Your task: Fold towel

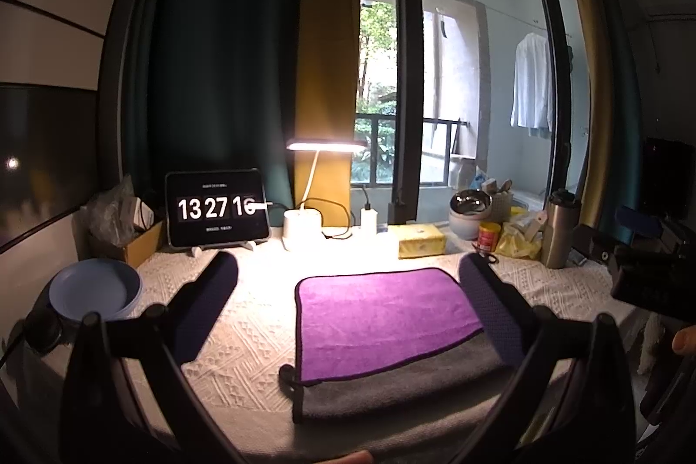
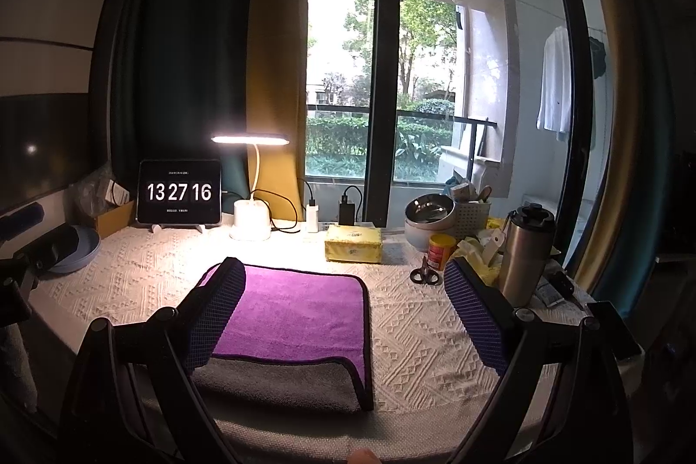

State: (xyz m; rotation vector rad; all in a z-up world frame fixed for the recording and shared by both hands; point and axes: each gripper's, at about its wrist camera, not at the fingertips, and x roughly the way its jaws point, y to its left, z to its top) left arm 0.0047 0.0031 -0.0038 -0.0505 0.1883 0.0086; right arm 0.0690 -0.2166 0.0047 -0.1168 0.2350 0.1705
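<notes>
A towel, purple on one face and grey on the other, lies flat on the white textured tablecloth (image 1: 243,351). It is folded over so the purple face (image 1: 383,316) covers most of it and a grey strip (image 1: 391,390) shows along the near edge. In the right wrist view the towel (image 2: 296,312) lies left of centre. My left gripper (image 1: 348,281) is open and empty, held above the table, its right finger over the towel's right edge. My right gripper (image 2: 343,285) is open and empty, its left finger (image 2: 213,312) over the towel's left part.
At the back stand a tablet clock (image 1: 216,208), a lit desk lamp (image 1: 304,220), a yellow tissue pack (image 2: 353,243), a steel bowl (image 2: 428,214), a red-yellow can (image 2: 440,251), scissors (image 2: 424,275) and a steel bottle (image 2: 524,255). A blue bowl (image 1: 93,290) sits at the left.
</notes>
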